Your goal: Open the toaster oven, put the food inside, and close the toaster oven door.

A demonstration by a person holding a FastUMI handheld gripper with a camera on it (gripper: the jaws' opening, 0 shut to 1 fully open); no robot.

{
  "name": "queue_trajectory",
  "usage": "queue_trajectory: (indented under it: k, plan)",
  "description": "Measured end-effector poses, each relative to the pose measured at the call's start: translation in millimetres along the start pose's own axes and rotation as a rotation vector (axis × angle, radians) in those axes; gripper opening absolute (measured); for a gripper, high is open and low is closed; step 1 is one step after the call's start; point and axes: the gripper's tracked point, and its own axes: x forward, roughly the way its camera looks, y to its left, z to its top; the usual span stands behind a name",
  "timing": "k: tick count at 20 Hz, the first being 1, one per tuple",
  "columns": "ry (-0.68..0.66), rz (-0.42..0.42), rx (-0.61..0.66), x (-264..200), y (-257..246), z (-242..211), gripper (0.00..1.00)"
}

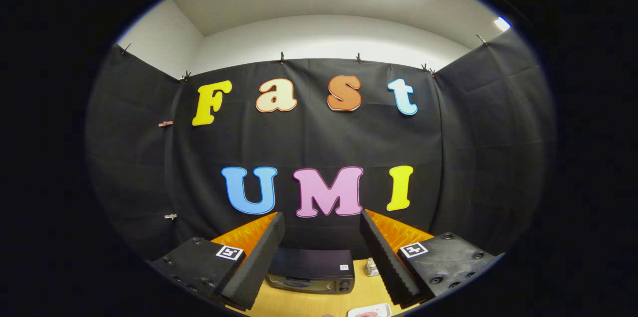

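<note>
My gripper point(321, 222) is held high and level, open, with nothing between its fingers point(259, 252). Below and beyond the fingers, a black toaster oven point(310, 272) stands on the wooden table point(304, 304) against the cloth wall, its door shut and its knobs at the right end. Near the front of the table, closer to me than the oven and toward the right finger, the edge of a white plate point(370, 311) with pinkish food on it peeks in.
A small shiny foil-like object point(371, 267) stands on the table just right of the oven. Black cloth walls close the booth on the back and both sides.
</note>
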Motion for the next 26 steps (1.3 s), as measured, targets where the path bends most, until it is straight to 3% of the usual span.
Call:
queue_trajectory:
  k: [7,14,26]
  plan:
    - [0.061,0.061,0.036,57,35,-55,0.98]
    - [0.224,0.035,0.067,109,55,-192,0.99]
    - [0.370,0.003,0.036,154,63,-360,1.00]
